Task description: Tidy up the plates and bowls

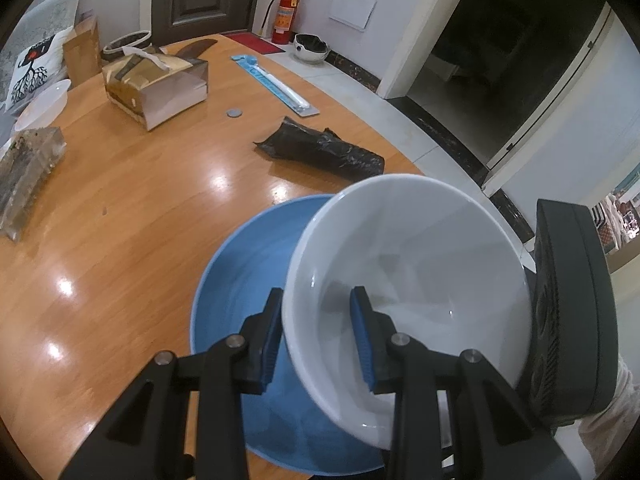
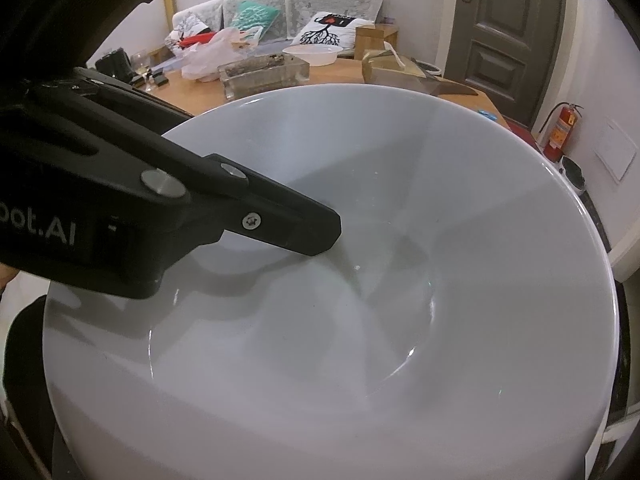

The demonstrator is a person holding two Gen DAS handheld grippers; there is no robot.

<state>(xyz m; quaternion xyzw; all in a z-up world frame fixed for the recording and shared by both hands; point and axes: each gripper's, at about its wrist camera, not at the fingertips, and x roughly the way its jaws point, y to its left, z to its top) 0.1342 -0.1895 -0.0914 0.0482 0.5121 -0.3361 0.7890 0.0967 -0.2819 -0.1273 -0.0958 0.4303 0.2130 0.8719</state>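
My left gripper (image 1: 317, 300) is shut on the near rim of a white bowl (image 1: 420, 264), one blue pad outside the wall and one inside. The bowl hangs tilted above a blue plate (image 1: 240, 280) that lies on the wooden table (image 1: 140, 220). The black body of the right gripper (image 1: 568, 312) stands against the bowl's right side. In the right wrist view the white bowl (image 2: 360, 280) fills the picture and hides the right gripper's fingers. The left gripper's inner finger (image 2: 304, 232) reaches into the bowl from the left.
On the table beyond the plate lie a rolled black plastic bag (image 1: 320, 148), a gold tissue box (image 1: 156, 84), a long blue packet (image 1: 276, 82) and a coin (image 1: 233, 113). A clear container (image 1: 28, 176) and a white plastic bowl (image 1: 44, 104) sit at the left edge.
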